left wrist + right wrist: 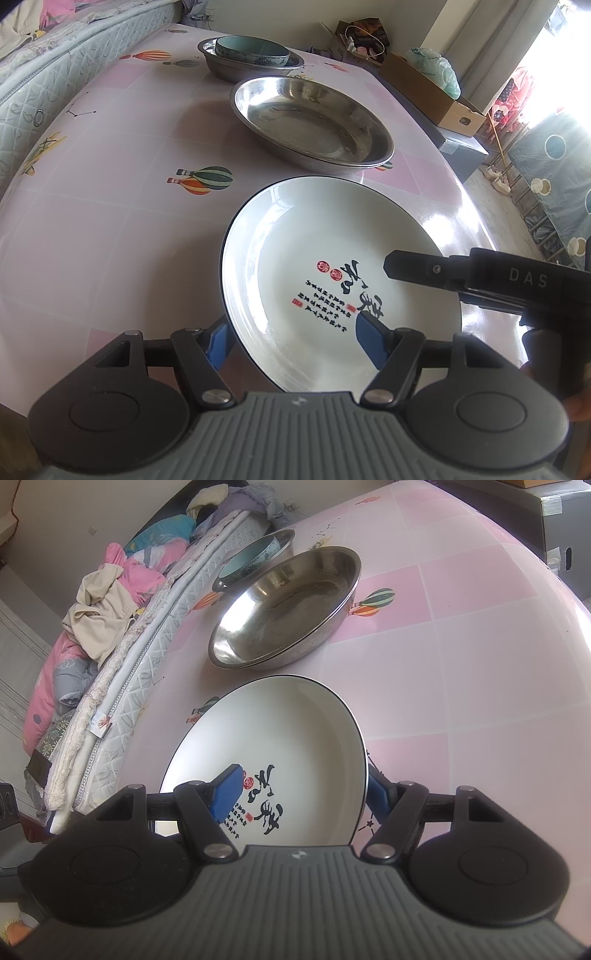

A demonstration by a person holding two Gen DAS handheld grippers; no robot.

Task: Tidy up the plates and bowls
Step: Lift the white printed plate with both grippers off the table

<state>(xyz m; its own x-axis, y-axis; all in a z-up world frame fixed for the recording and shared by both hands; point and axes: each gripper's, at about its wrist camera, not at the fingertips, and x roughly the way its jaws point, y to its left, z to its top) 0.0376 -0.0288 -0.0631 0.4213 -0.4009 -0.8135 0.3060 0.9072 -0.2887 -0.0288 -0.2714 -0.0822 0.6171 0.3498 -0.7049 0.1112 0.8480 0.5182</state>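
I am working in a home bedroom: a quilted mattress [147, 635] is lying beside my surface [110, 221] (laundry [103, 609] is piling on it).

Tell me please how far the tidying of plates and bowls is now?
Done: the blue bowl already sits inside the far metal basin. In hand: the left gripper and right gripper each straddle an edge of the white plate, jaws open, not yet gripping. Left: the plate and the near metal dish lie separately on the table.
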